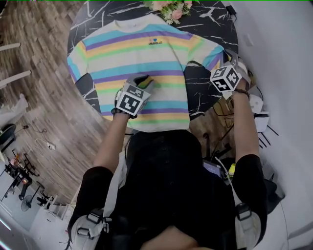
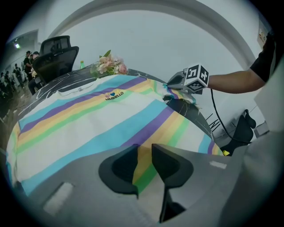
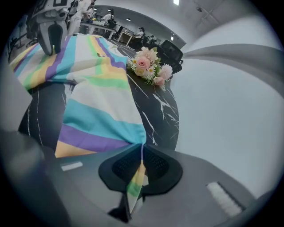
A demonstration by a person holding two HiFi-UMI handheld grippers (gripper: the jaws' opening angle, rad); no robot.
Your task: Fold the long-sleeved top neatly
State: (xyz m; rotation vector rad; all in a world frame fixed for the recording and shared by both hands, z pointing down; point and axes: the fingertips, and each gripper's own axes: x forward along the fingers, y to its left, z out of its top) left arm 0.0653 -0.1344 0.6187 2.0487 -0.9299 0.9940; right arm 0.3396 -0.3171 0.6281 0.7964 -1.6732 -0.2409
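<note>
Striped top [image 1: 142,58] is lying flat and front-up on the round black marble table [image 1: 205,19], its collar pointing toward the bunch of flowers [image 1: 171,10] at the far edge. I am holding the left gripper [image 2: 143,162] over the lower part of the top's body, near the hem. Its jaws are standing only a little apart, and the yellow and green stripes are showing through the narrow gap; I am not seeing the pads press on the cloth. The right gripper [image 3: 141,166] is pinching the end of the sleeve [image 3: 102,119] on my right side. Its jaws are closed tight on the fabric, which is rising from the tabletop up to them.
</note>
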